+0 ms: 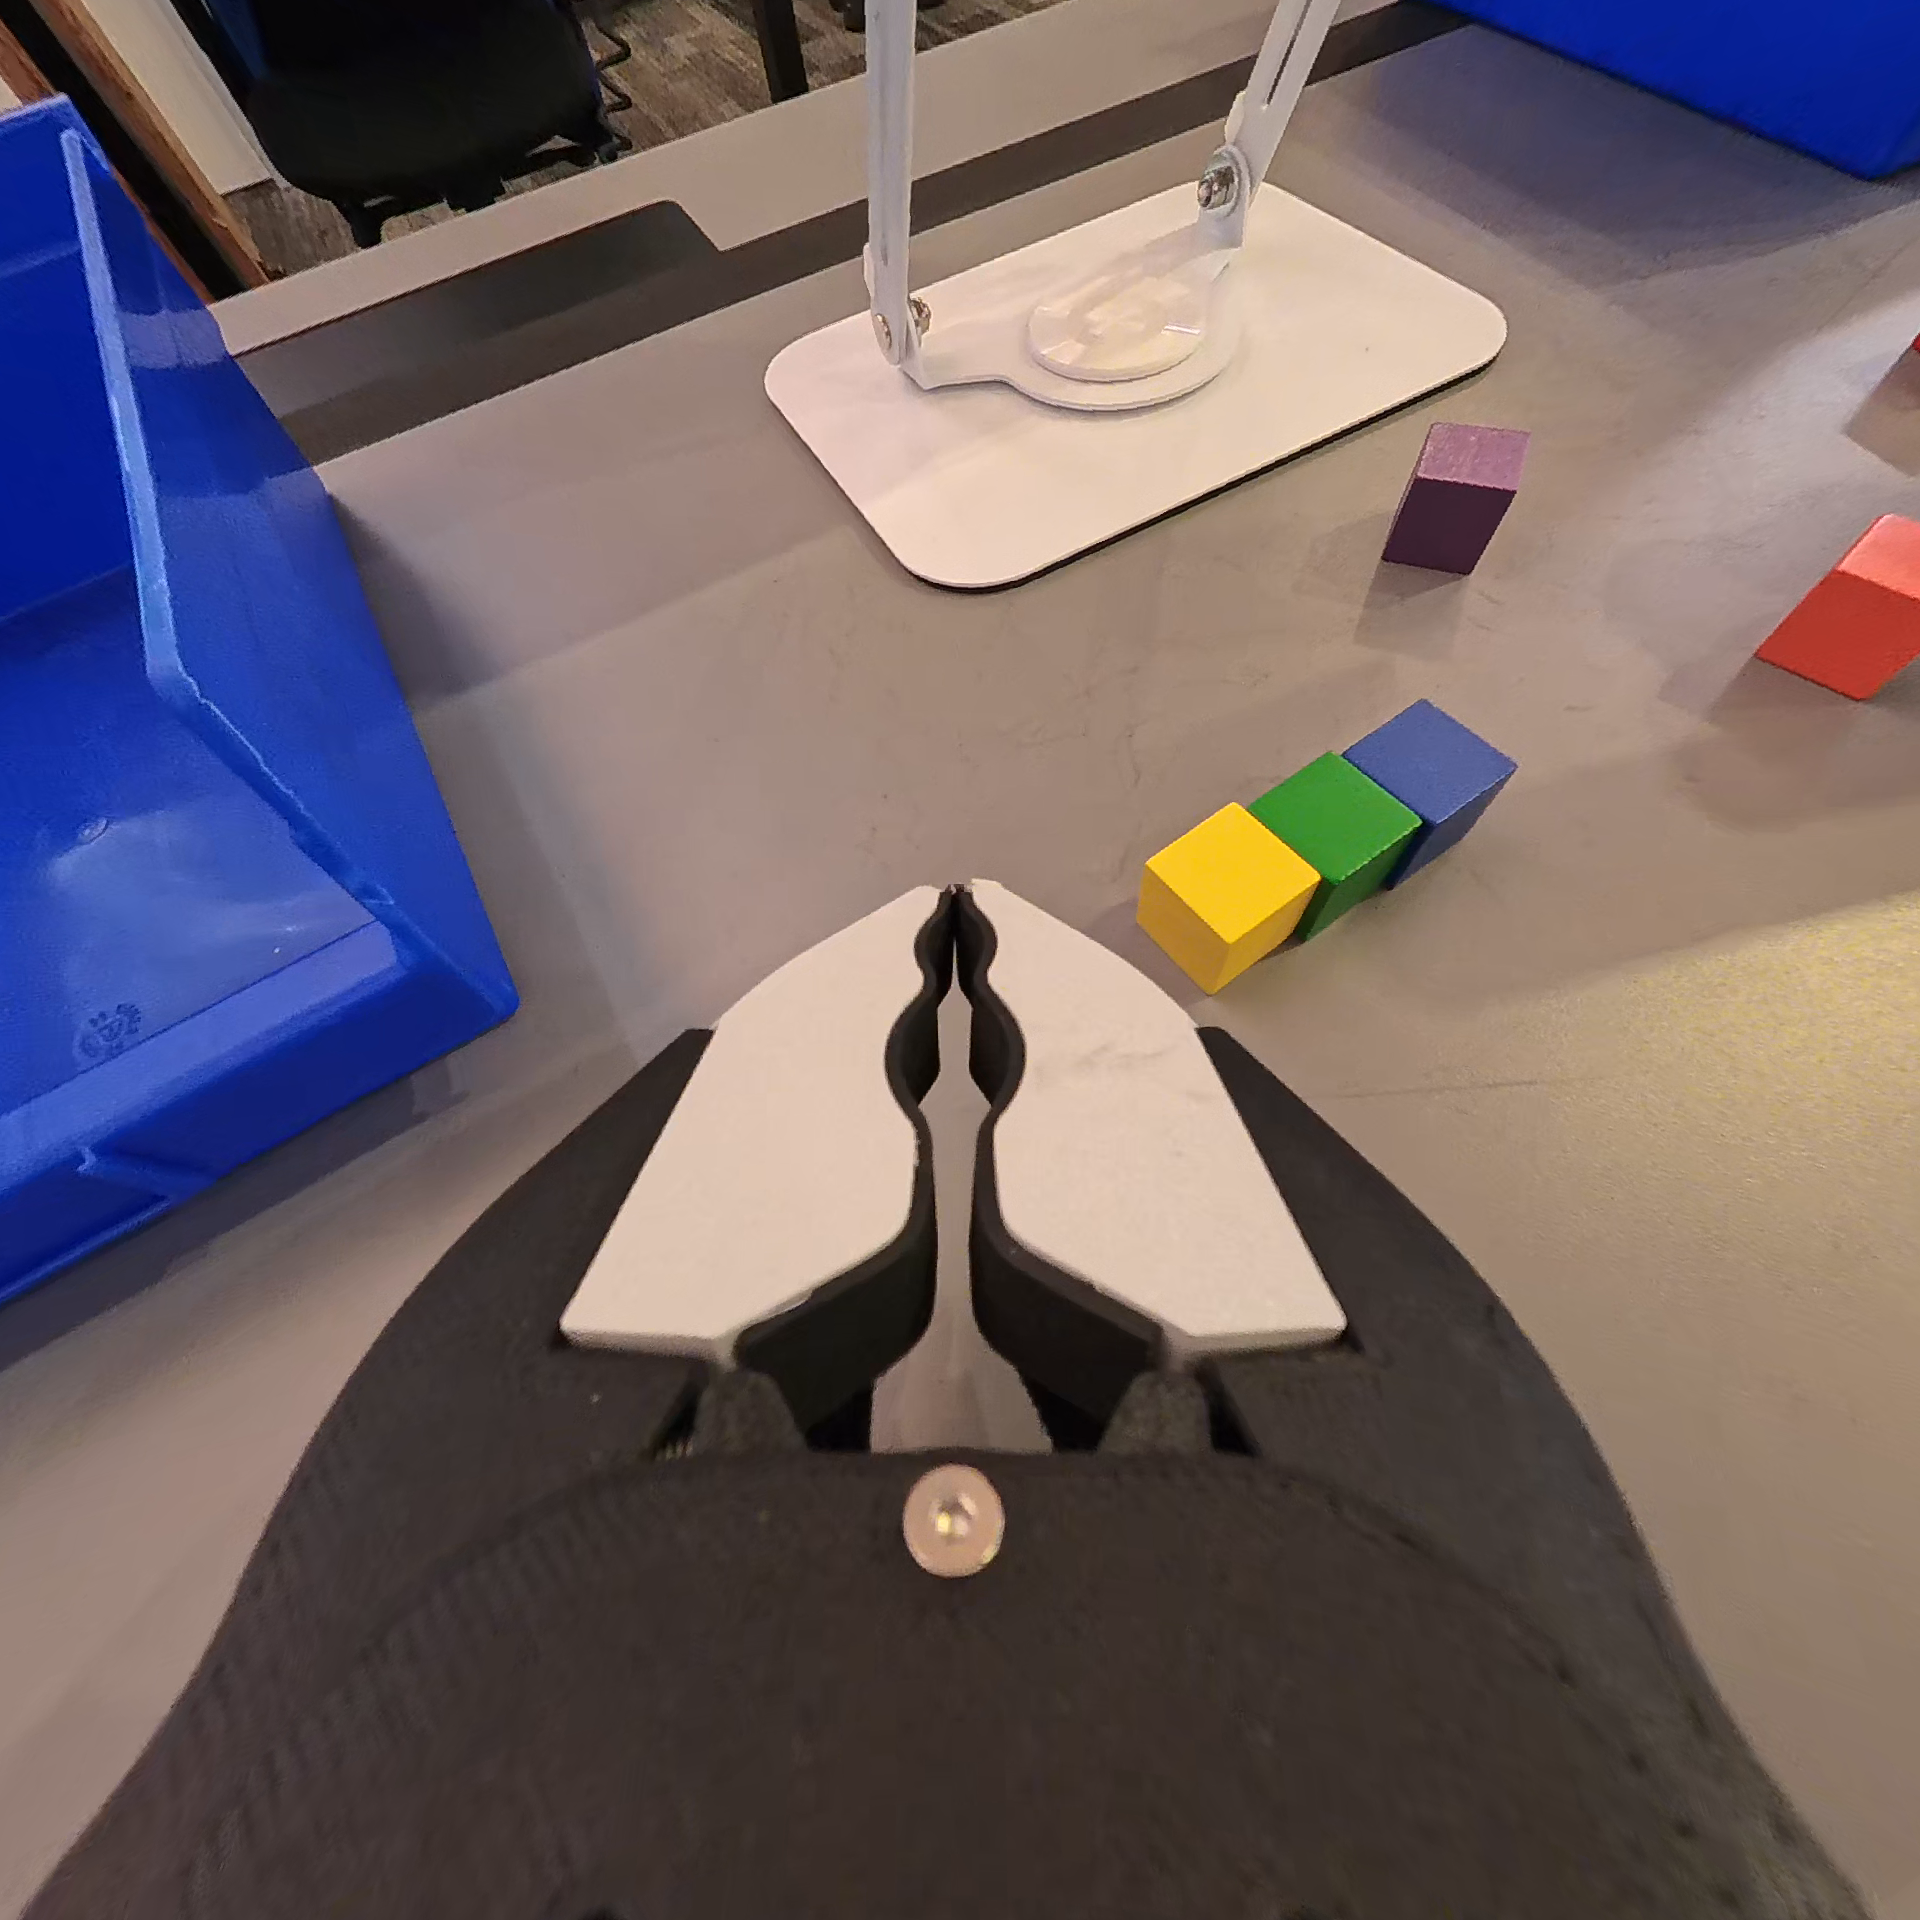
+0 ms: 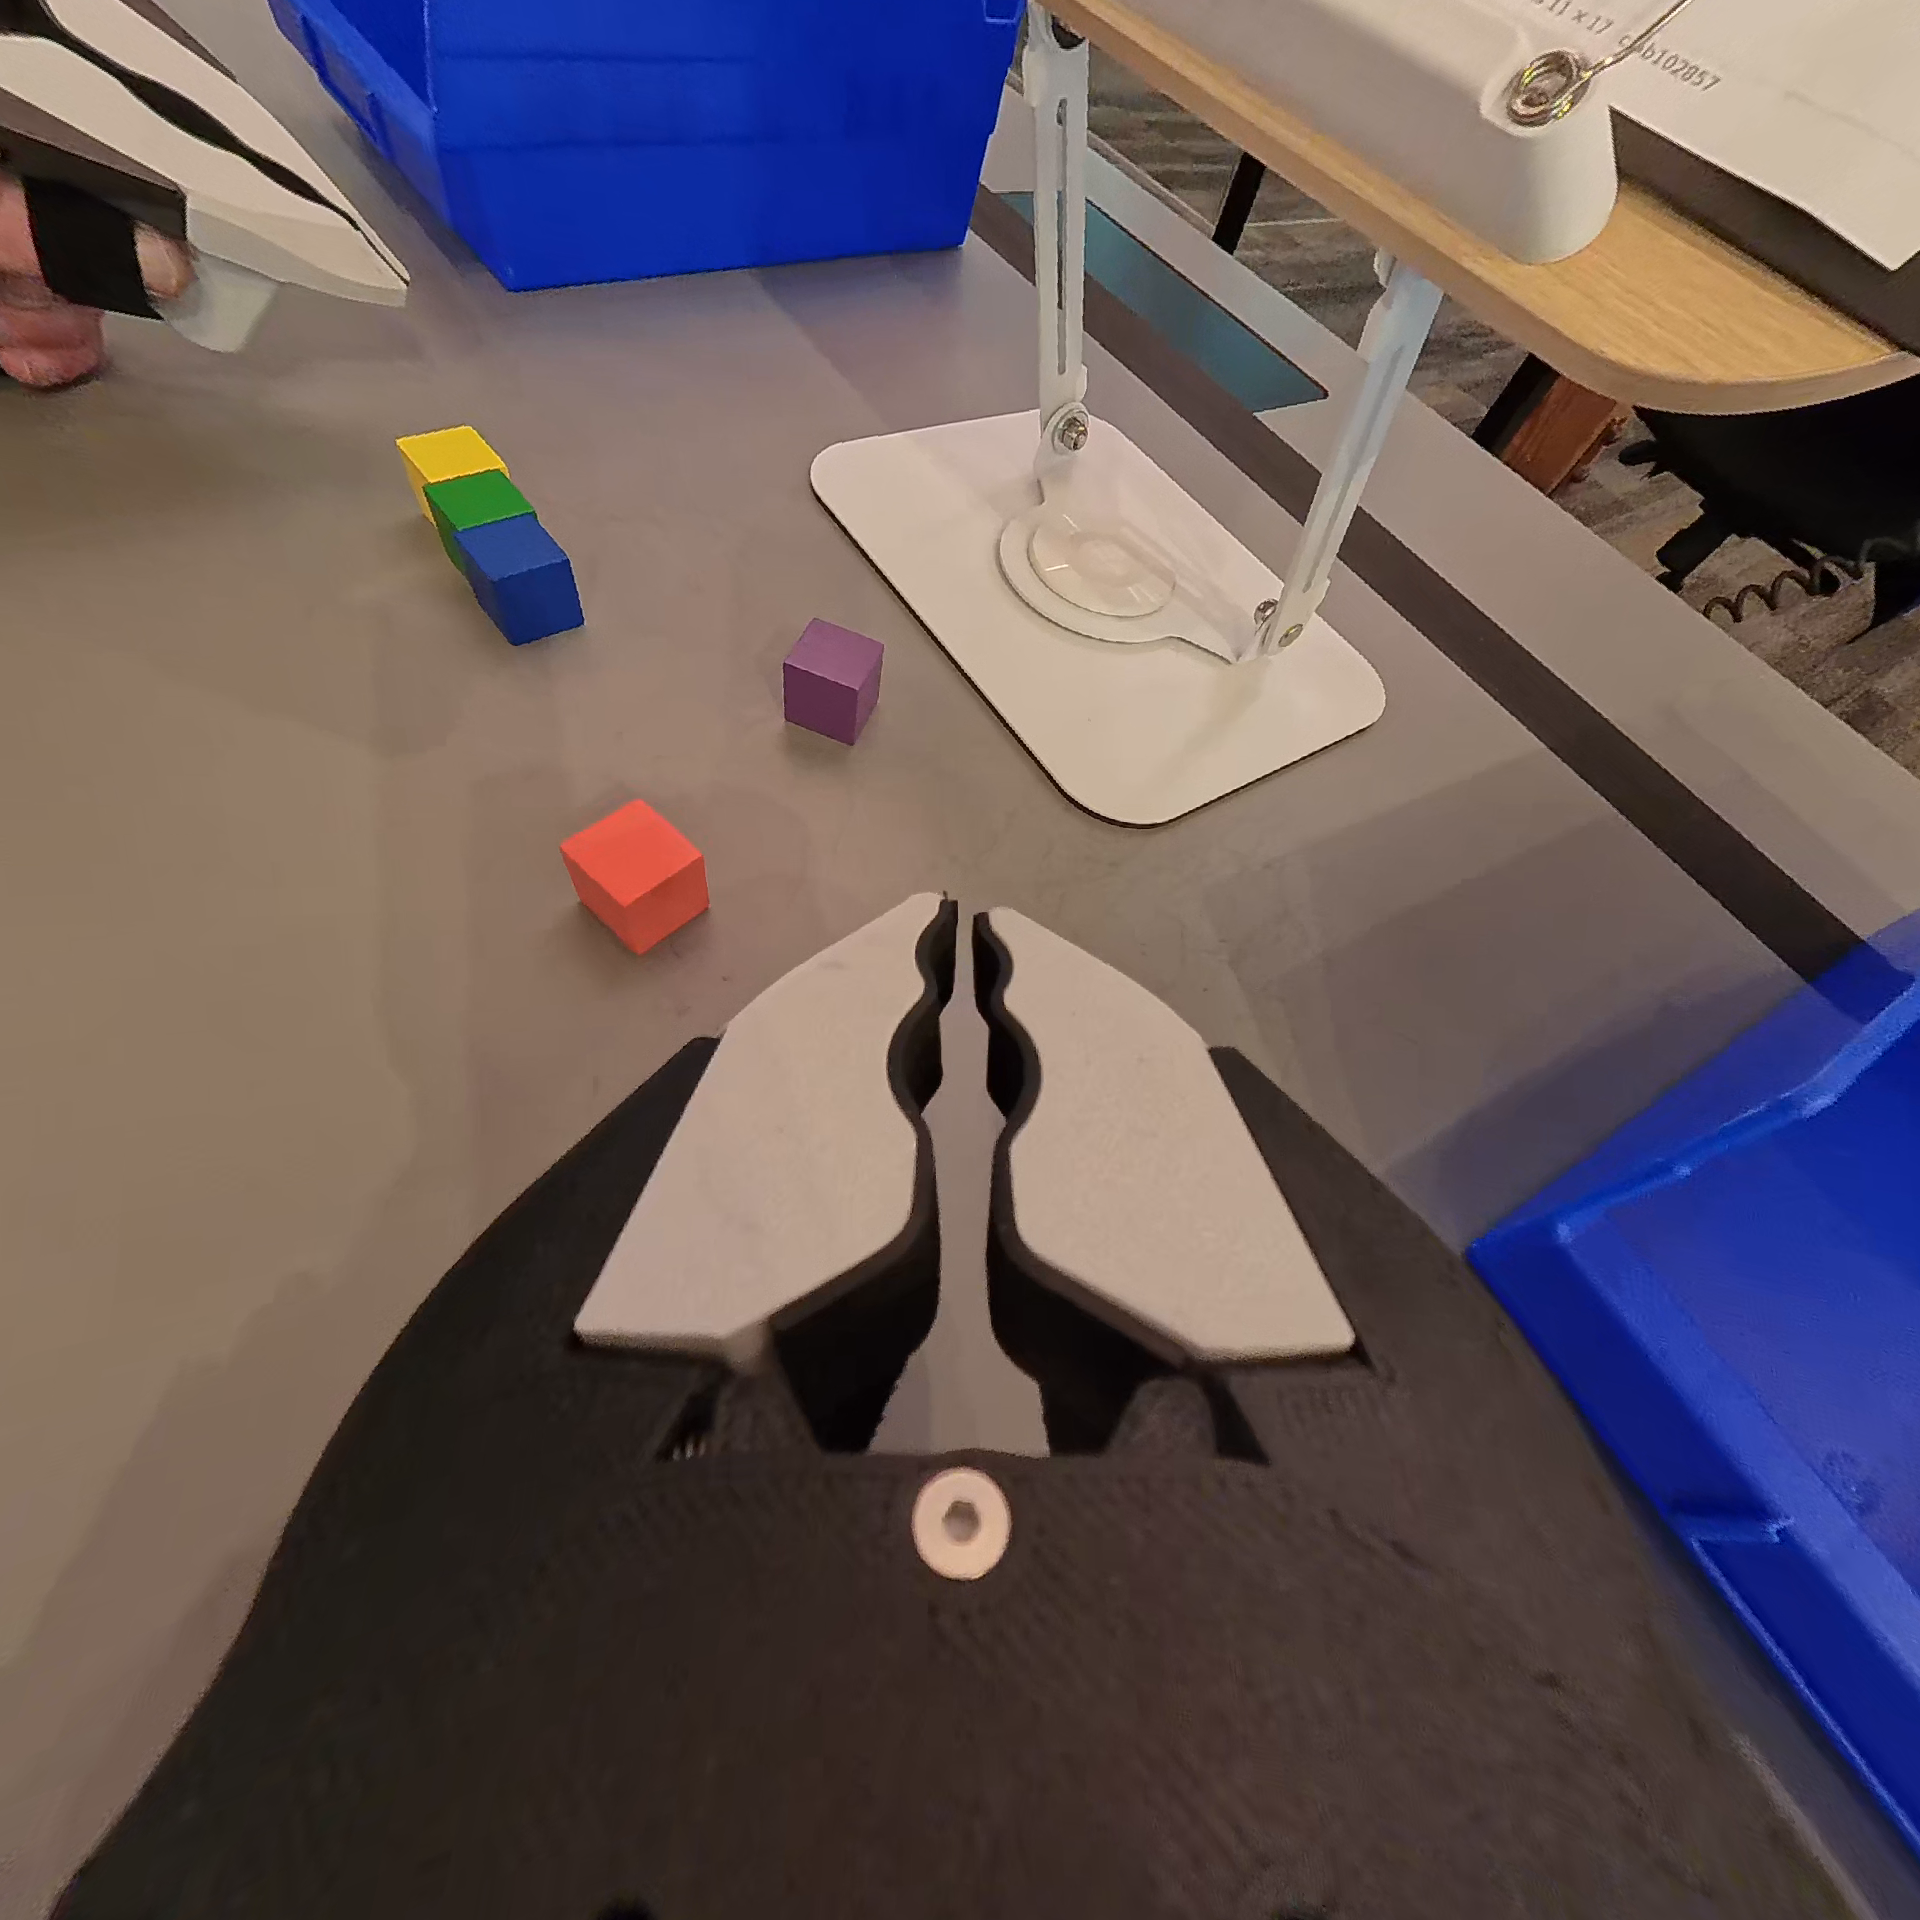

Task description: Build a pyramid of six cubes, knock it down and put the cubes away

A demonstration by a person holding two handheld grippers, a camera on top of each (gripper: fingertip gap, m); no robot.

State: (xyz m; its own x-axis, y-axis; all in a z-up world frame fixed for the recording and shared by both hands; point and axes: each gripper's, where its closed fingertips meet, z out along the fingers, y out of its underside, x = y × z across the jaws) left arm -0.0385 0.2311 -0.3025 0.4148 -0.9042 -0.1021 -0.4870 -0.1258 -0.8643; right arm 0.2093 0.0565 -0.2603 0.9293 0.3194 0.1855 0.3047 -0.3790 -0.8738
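Yellow [image 1: 1226, 894], green [image 1: 1335, 836] and blue [image 1: 1434, 774] cubes sit touching in a row on the grey table, just right of my left gripper [image 1: 956, 891]. That gripper is shut and empty. A purple cube [image 1: 1460, 499] and a red cube [image 1: 1855, 623] lie apart, farther right. In the right wrist view my right gripper [image 2: 961, 914] is shut but for a thin slit, with nothing between the tips. The red cube [image 2: 636, 873] lies just to its left, the purple cube [image 2: 833, 681] beyond, and the row of yellow [image 2: 449, 457], green [image 2: 480, 504] and blue [image 2: 520, 577] farther left.
A blue bin [image 1: 208, 831] stands left of the left gripper and shows at the back in the right wrist view [image 2: 727, 156]. Another blue bin [image 2: 1714, 1351] is at the right gripper's right. A white stand base [image 2: 1122, 675] sits behind the cubes. The left gripper [image 2: 312, 249] and a hand show at top left. The grippers' ends are close to 30 cm from one another.
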